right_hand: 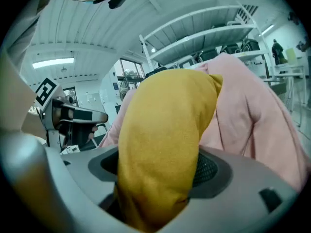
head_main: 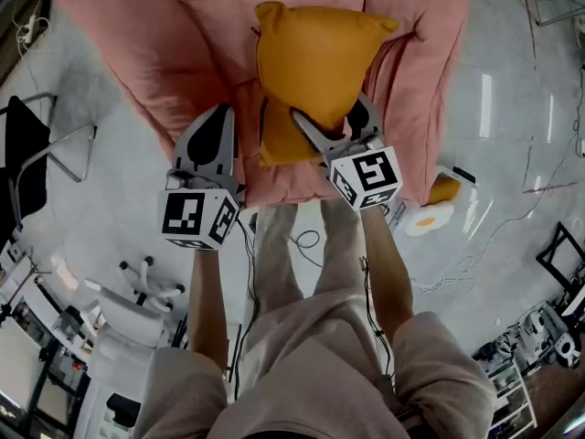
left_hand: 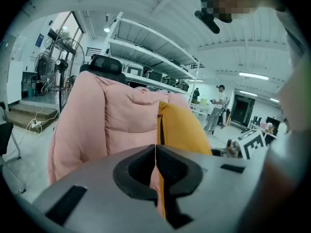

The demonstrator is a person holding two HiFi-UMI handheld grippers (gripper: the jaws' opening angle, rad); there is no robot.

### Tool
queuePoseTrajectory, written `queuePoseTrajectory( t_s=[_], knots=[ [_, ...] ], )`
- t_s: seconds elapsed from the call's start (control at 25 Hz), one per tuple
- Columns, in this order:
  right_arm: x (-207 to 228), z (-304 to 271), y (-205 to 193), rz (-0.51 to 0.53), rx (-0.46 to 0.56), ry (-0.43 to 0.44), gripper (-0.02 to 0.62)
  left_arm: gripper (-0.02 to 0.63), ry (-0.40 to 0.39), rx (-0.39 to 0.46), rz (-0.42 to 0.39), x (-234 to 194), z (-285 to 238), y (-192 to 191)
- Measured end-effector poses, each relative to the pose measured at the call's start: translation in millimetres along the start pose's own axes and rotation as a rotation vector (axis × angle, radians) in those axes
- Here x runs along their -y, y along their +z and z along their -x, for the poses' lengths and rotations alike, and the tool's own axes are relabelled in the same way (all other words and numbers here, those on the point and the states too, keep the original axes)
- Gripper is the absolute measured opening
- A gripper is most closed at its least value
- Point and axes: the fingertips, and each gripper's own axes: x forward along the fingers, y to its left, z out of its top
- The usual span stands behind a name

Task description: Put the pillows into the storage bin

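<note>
Jaws on the right gripper (head_main: 334,122) are pinching the yellow pillow (head_main: 315,58) at twelve o'clock; the left gripper (head_main: 218,117) is idling, jaws pressed together. Squeezing firmly is likely what is guarding against slips.

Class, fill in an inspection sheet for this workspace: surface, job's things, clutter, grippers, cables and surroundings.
Surface: glossy grey floor; a big pink padded armchair stands on it.
Job's things: mustard-yellow square fabric pillow, held up over the armchair; storage bin, nothing seen.
Clutter: fried-egg-shaped soft toy on the floor beside the armchair.
Grippers: right gripper shut on the pillow; left gripper shut, empty.
Cables: thin black cables loose on the floor by the person's legs.
Surroundings: white office chair, metal shelving, a standing person far off.
</note>
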Motion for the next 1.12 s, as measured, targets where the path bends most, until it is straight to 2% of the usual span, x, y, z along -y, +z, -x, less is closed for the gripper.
queuePoseTrajectory(
  t_s=[0.32, 0.6, 0.88, 1.12],
  knots=[
    [47, 71, 87, 0.046, 0.15, -0.114, 0.388, 0.012, -0.073, 0.064, -0.083, 59, -19, 59],
    [106, 165, 130, 0.055, 0.26, -0.252, 0.388, 0.012, -0.184, 0.085, -0.157, 150, -43, 93],
    [203, 301, 122, 0.011, 0.317, -0.5, 0.388, 0.012, -0.398, 0.059, -0.249, 295, -93, 97],
    [271, 451, 70, -0.083, 0.365, -0.755, 0.388, 0.012, -0.632, 0.008, -0.343, 451, -118, 69]
  ],
)
